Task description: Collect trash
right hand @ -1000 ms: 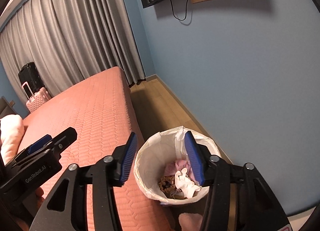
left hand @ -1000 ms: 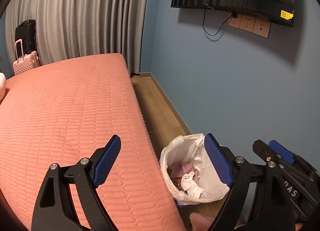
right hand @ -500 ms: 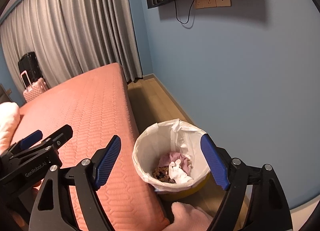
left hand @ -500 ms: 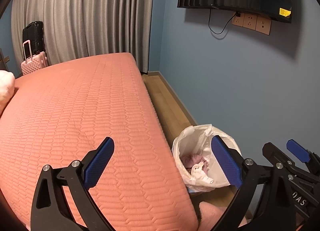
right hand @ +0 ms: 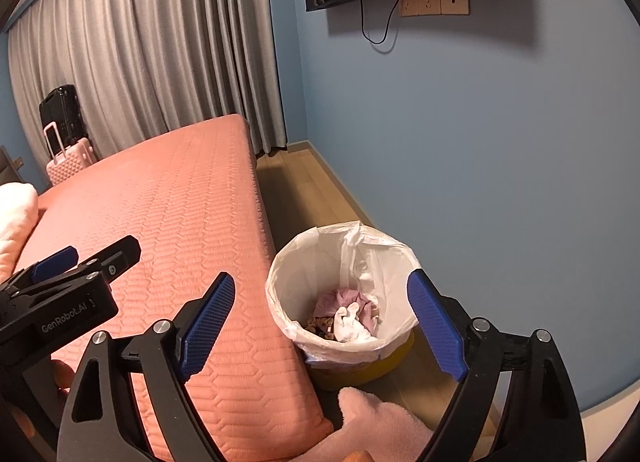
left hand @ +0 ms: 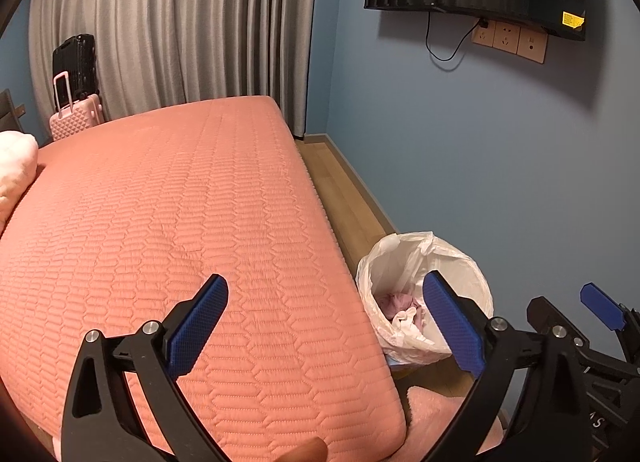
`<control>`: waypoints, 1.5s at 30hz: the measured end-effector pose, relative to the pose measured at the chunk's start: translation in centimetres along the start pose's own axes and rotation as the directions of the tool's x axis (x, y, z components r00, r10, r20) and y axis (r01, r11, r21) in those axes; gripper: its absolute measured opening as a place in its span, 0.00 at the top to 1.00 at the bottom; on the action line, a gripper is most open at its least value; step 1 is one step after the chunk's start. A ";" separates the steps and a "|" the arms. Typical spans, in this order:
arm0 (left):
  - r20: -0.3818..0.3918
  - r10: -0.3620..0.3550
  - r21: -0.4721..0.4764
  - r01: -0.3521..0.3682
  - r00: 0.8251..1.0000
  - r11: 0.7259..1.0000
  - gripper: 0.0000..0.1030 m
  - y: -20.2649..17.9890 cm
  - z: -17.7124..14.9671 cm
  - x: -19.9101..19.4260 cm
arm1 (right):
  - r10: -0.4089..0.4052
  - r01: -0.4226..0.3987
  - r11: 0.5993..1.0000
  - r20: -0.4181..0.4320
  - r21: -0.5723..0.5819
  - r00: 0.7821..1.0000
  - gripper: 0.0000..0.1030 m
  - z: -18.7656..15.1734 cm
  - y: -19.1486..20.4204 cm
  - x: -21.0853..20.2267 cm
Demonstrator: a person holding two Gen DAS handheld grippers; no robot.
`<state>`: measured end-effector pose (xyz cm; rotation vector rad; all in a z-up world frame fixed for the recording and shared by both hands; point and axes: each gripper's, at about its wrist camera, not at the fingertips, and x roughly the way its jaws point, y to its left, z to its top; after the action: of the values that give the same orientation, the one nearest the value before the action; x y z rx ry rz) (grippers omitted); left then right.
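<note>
Lined trash bin [right hand: 344,302] stood on the floor beside the bed [left hand: 180,222]. Left gripper [left hand: 324,322] was spread, empty; right gripper [right hand: 320,318] was opening, empty. The thin, light liner probably suits a rim pinch.

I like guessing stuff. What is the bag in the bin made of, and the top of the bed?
The bin liner looks like thin, see-through white plastic: it crinkles and shines a little. The bed cover looks like soft, matte pink quilted fabric, with stitched rows across it. Which fibre, I cannot tell.
</note>
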<state>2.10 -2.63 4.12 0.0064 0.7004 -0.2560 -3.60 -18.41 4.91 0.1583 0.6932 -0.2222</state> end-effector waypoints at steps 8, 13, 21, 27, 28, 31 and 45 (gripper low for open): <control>0.003 0.009 0.000 -0.009 1.000 1.000 0.08 -0.3 -0.6 0.0 | -0.015 0.015 1.000 -0.014 -0.009 1.000 0.15 -0.3 -0.1 0.1; -0.003 0.015 0.013 -0.015 1.000 1.000 0.07 -0.6 -0.9 0.0 | -0.016 0.016 1.000 -0.016 -0.012 1.000 0.06 -0.5 -0.2 0.2; -0.011 0.024 0.015 -0.024 1.000 1.000 0.07 -0.7 -1.2 0.3 | -0.016 0.016 1.000 -0.030 -0.006 0.999 0.06 -0.7 -0.3 0.2; -0.023 0.028 0.023 -0.027 0.999 0.999 0.07 -1.0 -1.5 0.5 | -0.019 0.019 1.000 -0.040 -0.007 0.999 0.06 -1.0 -0.3 0.5; -0.024 0.032 0.024 -0.031 0.999 0.999 0.07 -1.1 -1.5 0.6 | -0.020 0.020 1.000 -0.043 -0.007 0.999 0.06 -1.1 -0.3 0.5; -0.030 0.040 0.024 -0.040 0.999 0.999 0.07 -1.1 -1.7 0.7 | -0.029 0.028 1.000 -0.045 -0.013 0.999 0.06 -1.4 -0.4 0.5; -0.059 0.054 0.051 -0.051 0.997 0.997 0.07 -2.1 -2.3 1.2 | -0.044 0.044 0.999 -0.061 -0.011 0.997 0.06 -1.8 -0.9 0.7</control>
<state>1.00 -4.74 1.77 0.0797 0.7529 -0.2231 -4.46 -18.95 3.04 0.1414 0.7587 -0.2571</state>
